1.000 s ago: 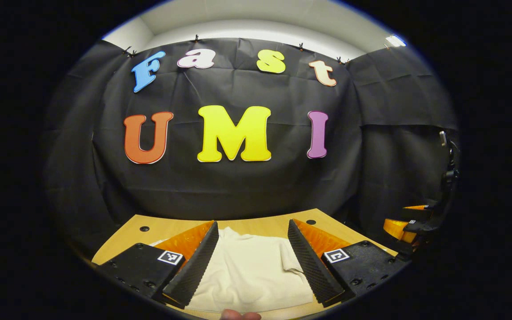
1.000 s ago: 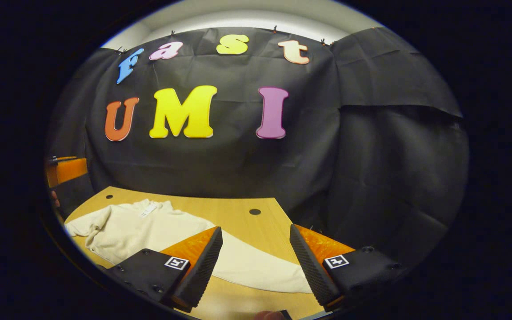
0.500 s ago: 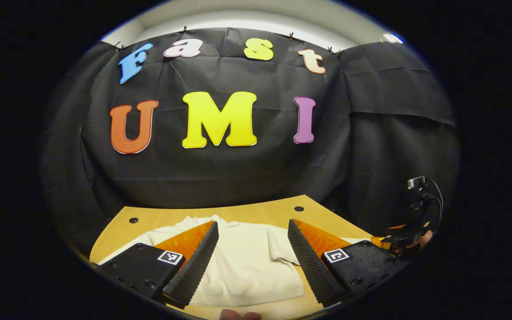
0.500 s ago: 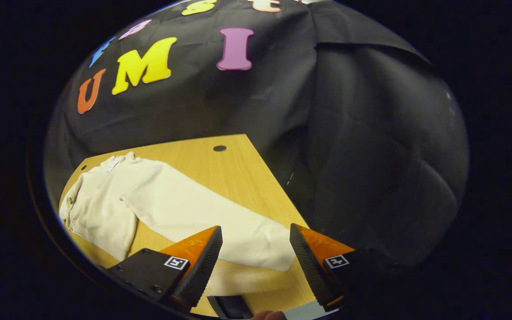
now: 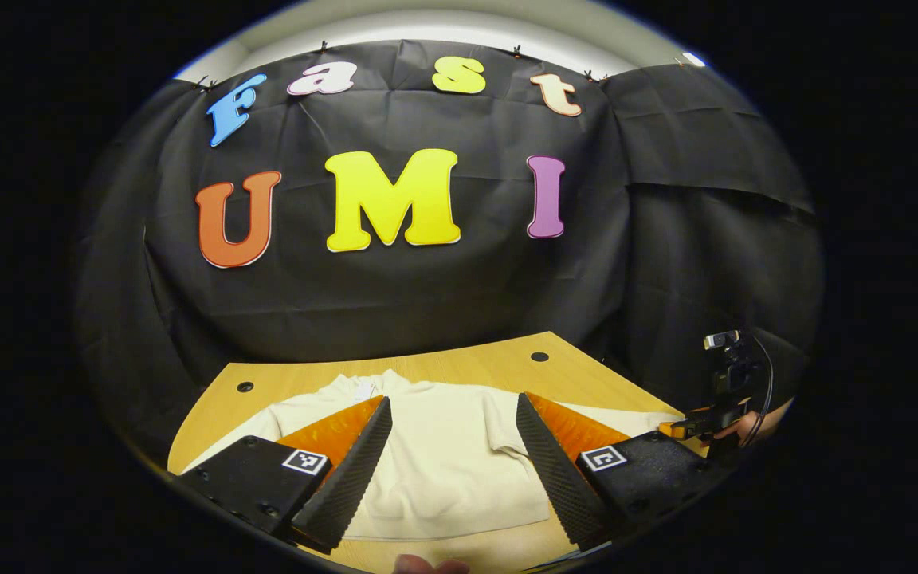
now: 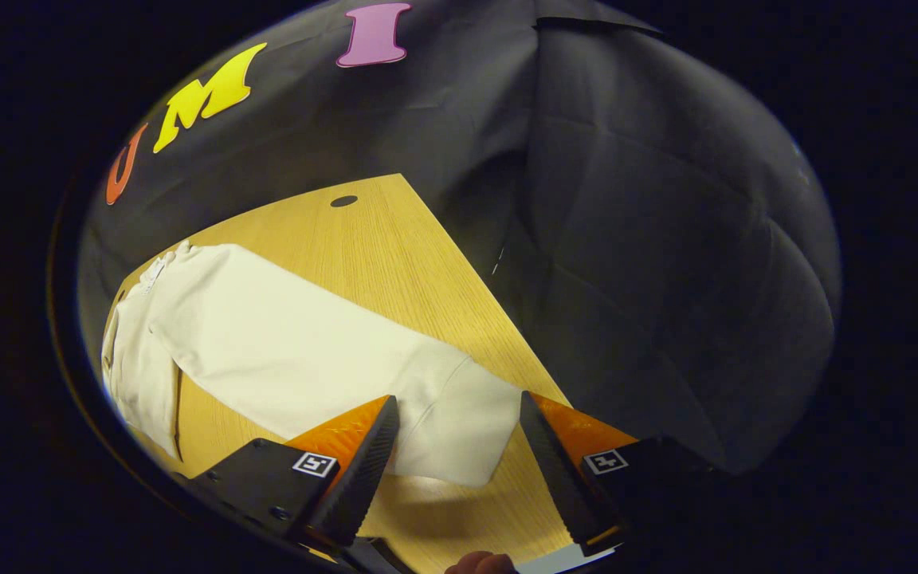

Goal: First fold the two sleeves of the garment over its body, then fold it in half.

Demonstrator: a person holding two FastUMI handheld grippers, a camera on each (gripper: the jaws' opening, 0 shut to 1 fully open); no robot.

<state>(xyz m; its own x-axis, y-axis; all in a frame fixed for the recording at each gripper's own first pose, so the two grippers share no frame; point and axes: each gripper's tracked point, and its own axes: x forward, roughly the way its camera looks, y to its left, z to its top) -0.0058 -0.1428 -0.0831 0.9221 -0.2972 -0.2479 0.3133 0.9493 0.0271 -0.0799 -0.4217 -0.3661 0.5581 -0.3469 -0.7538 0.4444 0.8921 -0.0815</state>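
So basically nothing's folded yet as far as I can tell. The cream long-sleeved top [image 5: 443, 454] is lying flat on the wooden table [image 5: 459, 368], and in the right gripper view its right sleeve [image 6: 323, 359] is stretched straight out, not laid over the body. That sleeve's long axis runs from the collar end at about 10 o'clock down to the cuff [image 6: 467, 430] at roughly 5 o'clock.

The right gripper [image 6: 455, 470] has its jaws spread wide, straddling the cuff but not pinching it (can't tell if they touch the cloth). The left gripper [image 5: 451, 470] is also wide open, hovering over the body, with the collar pointing to 12 o'clock toward the back wall and the hem nearest.

My read: both sleeve folds and the half fold are all still left.
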